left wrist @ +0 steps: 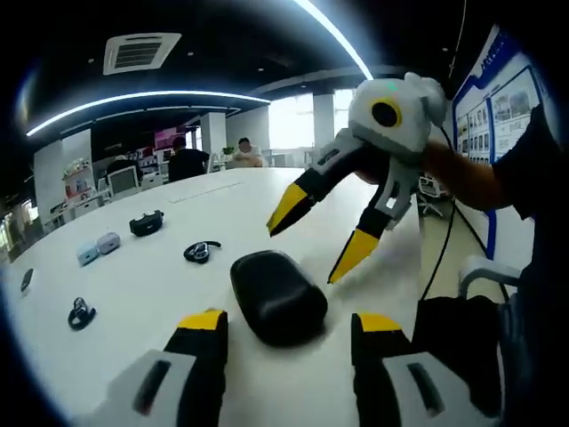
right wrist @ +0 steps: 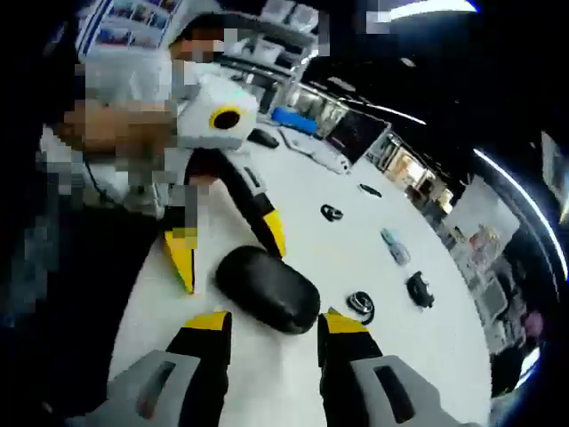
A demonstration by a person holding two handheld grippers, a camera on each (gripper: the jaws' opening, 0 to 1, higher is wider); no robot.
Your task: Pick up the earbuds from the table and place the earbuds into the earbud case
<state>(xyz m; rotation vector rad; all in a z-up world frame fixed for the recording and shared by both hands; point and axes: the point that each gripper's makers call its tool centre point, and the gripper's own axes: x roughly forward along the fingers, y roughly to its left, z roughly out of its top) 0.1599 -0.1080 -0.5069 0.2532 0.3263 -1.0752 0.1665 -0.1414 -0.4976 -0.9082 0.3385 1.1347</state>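
A closed black oval earbud case lies on the white table. My left gripper is open, its yellow tips spread wider than the case, which sits just ahead of them. My right gripper faces it from the other side, also open and holding nothing, its tips near the case. One black ear-hook earbud lies close beside the case. A second earbud lies farther off.
Another small black case and two pale cases lie further along the table, with a small dark item beyond. A person's arm holds the right gripper near the table's edge. People sit at the far end.
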